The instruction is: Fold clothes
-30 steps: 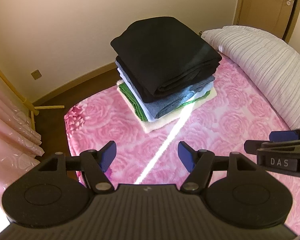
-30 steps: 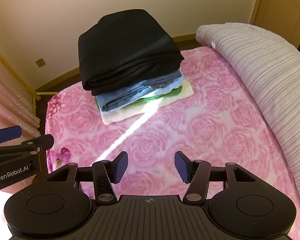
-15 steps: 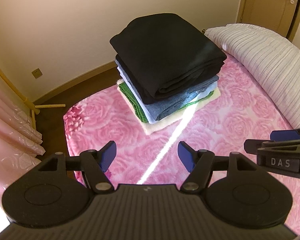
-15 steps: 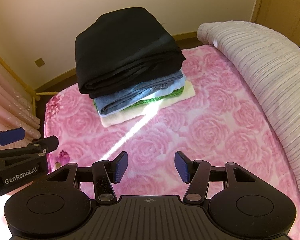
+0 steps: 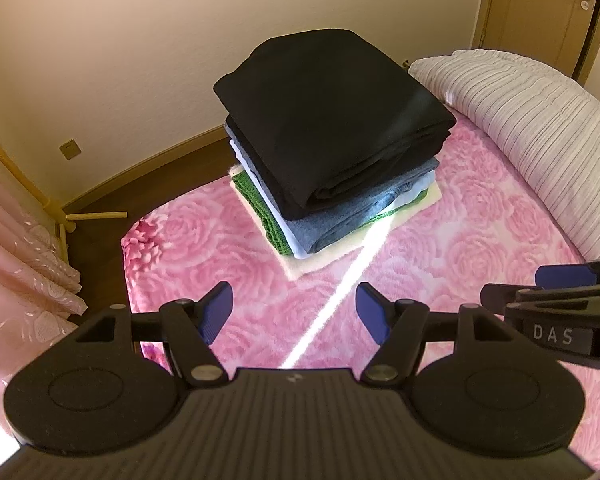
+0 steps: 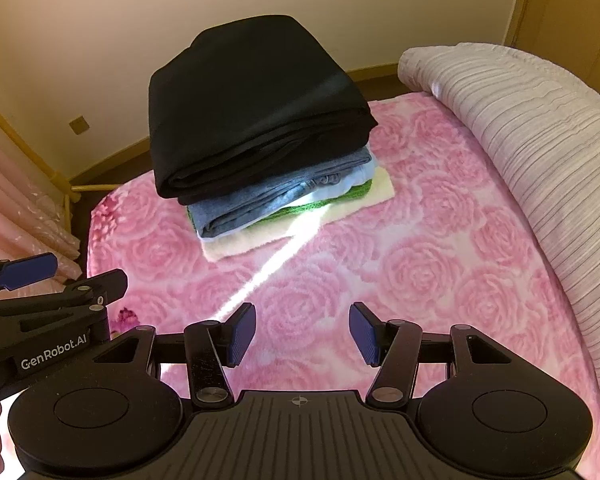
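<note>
A stack of folded clothes (image 5: 332, 148) (image 6: 260, 140) sits on a pink rose-patterned bed (image 5: 440, 264) (image 6: 420, 260). A black garment (image 5: 328, 104) lies on top, over grey, white and green layers and a cream one (image 6: 256, 240) at the bottom. My left gripper (image 5: 294, 314) hovers open short of the stack, nothing between its blue pads. My right gripper (image 6: 302, 334) is also open and holds nothing, beside the left one (image 6: 24, 280). The right gripper's side (image 5: 560, 292) shows at the right edge of the left wrist view.
A striped grey-white pillow (image 5: 540, 140) (image 6: 540, 152) lies along the bed's right side. Pink curtains (image 5: 16, 264) and a wooden rack foot (image 5: 96, 216) stand at the left. A beige wall and a wooden door (image 5: 540, 4) are behind. A sunlight strip crosses the bed.
Both grippers have drifted slightly; the stack sits a little more to the right in the left wrist view and slightly lower in the right. Both jaws stayed open.
</note>
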A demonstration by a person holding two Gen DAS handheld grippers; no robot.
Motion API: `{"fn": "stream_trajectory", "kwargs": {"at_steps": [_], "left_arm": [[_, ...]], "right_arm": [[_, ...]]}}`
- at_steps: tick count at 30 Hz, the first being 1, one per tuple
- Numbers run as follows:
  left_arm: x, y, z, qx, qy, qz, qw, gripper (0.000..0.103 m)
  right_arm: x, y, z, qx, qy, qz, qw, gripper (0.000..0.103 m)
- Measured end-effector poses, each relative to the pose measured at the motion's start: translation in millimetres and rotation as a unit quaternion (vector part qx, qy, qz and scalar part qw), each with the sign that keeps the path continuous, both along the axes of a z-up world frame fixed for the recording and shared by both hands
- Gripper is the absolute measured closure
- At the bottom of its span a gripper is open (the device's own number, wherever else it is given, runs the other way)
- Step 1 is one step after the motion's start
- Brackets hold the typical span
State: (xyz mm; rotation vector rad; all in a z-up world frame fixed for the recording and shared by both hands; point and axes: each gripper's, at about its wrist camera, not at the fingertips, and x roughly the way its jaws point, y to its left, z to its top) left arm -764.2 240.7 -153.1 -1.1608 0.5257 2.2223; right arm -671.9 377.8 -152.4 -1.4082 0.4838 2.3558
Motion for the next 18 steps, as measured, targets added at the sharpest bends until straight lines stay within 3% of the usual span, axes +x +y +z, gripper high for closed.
{"fn": "stream_trajectory", "kwargs": {"at_steps": [18], "left_arm": [[-4.0,-2.5,4.4,0.009,0.024,-0.004,0.9997,0.039]], "right_arm": [[-6.5,-5.3,3.8,0.000,0.000,-0.004,1.000,0.047]]}}
